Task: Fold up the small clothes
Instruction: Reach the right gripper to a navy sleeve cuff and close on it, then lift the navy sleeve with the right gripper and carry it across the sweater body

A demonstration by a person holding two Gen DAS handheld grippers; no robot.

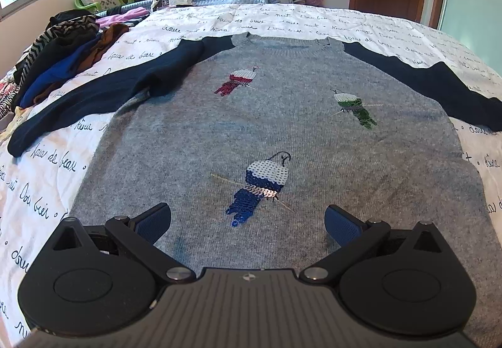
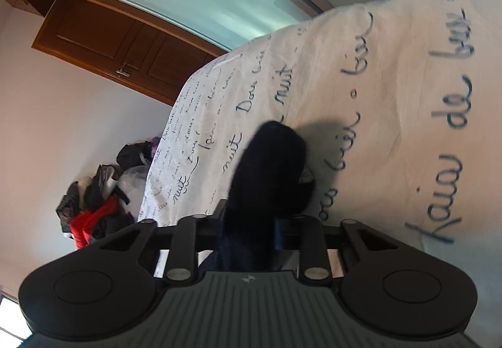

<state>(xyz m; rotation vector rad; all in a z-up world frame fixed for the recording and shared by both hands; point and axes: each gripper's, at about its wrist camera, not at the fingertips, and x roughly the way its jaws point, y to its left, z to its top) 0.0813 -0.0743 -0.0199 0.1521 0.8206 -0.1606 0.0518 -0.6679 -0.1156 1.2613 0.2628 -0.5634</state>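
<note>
A soft, limp grey knit sweater with navy sleeves (image 1: 282, 128) is spread flat on the script-printed bed quilt (image 1: 313, 18). The left gripper (image 1: 248, 224) is held spread above its hem; the right gripper (image 2: 251, 229) is clamped on a navy sleeve cuff (image 2: 269, 166), the best hold.

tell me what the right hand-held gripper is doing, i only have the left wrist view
Observer: The right hand-held gripper is shut on the dark sleeve end.
Operator: is it level
Observer: No, its view is rolled hard; the script-printed bedspread runs up the frame's right side.
Operator: does the gray sweater body show there
Observer: No, only the sleeve end shows, reaching forward past the fingers.
</note>
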